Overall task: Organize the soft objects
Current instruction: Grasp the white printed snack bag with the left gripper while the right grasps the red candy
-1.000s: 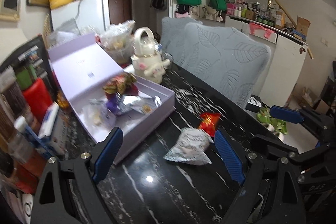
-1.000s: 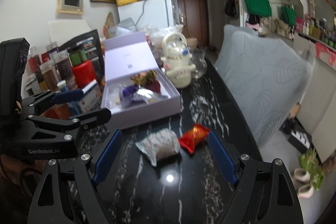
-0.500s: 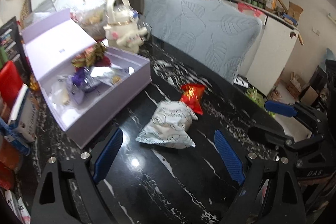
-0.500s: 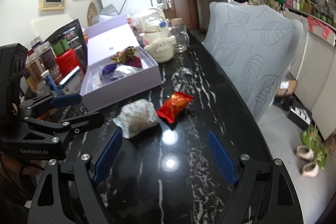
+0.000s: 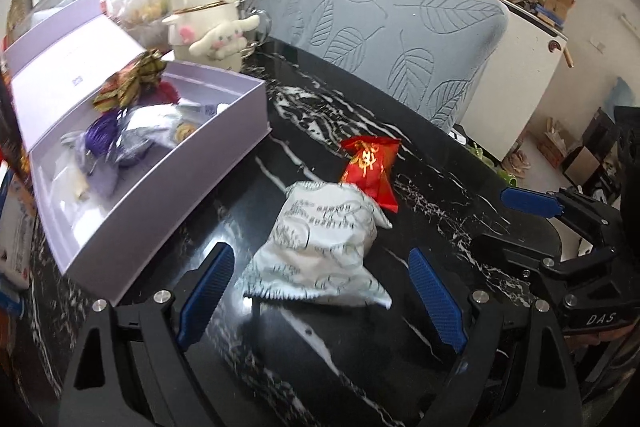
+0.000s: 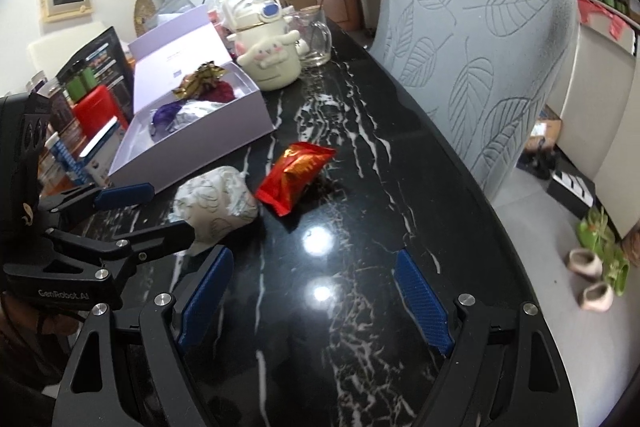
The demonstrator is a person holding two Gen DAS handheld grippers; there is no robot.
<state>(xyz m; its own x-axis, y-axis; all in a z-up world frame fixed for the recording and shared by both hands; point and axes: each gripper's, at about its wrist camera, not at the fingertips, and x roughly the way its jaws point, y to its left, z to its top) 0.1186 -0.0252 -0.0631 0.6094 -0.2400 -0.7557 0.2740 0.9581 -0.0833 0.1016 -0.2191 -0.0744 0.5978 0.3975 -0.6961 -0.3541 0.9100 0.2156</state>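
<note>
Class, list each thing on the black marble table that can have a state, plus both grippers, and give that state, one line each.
Lilac cardboard gift box: lid open, packets inside.
White printed soft packet: sealed, lying on table, outside box.
Red foil snack packet: sealed, lying beside white packet.
Clear glass mug: upright, looks empty.
Left gripper: jaws open, empty.
Right gripper: jaws open, empty.

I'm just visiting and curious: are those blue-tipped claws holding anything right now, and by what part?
Nothing is held. The left gripper is open around the white packet without pressing it; the right gripper is open over bare table.
</note>
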